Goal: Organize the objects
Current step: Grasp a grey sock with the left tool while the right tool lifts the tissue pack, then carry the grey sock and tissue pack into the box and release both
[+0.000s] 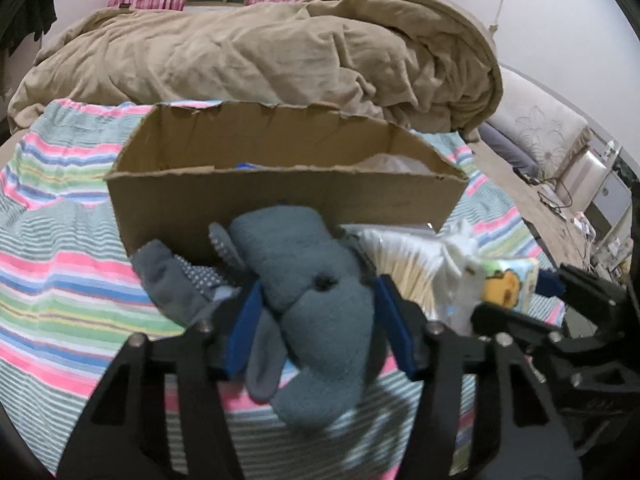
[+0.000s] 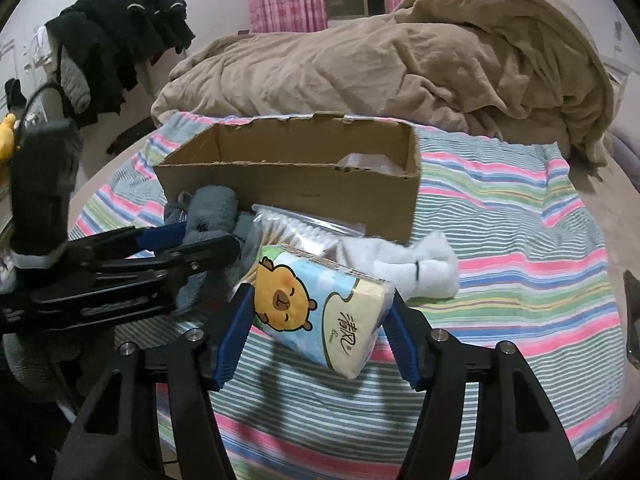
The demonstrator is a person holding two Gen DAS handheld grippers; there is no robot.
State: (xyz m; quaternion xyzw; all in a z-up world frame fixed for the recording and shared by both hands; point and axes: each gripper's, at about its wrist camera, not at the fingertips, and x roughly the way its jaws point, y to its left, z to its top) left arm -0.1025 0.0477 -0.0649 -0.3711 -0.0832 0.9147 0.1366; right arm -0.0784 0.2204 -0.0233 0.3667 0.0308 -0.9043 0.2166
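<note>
Left gripper [image 1: 318,312] is clamping a grey plush elephant [image 1: 308,280] between its blue pads – toy sitting just in front of the box [image 1: 280,196], touching its front wall. Right gripper [image 2: 320,320] is gripping a tissue pack [image 2: 320,308], lifted and tilted, in front of the box's right half. Cotton swab bag [image 2: 296,232] is lying against the box front, between elephant and tissues. White socks [image 2: 416,268] are lying near the box's right corner – on the striped sheet [image 2: 500,240]. Beige blanket [image 1: 260,52] is bunching behind the box.
</note>
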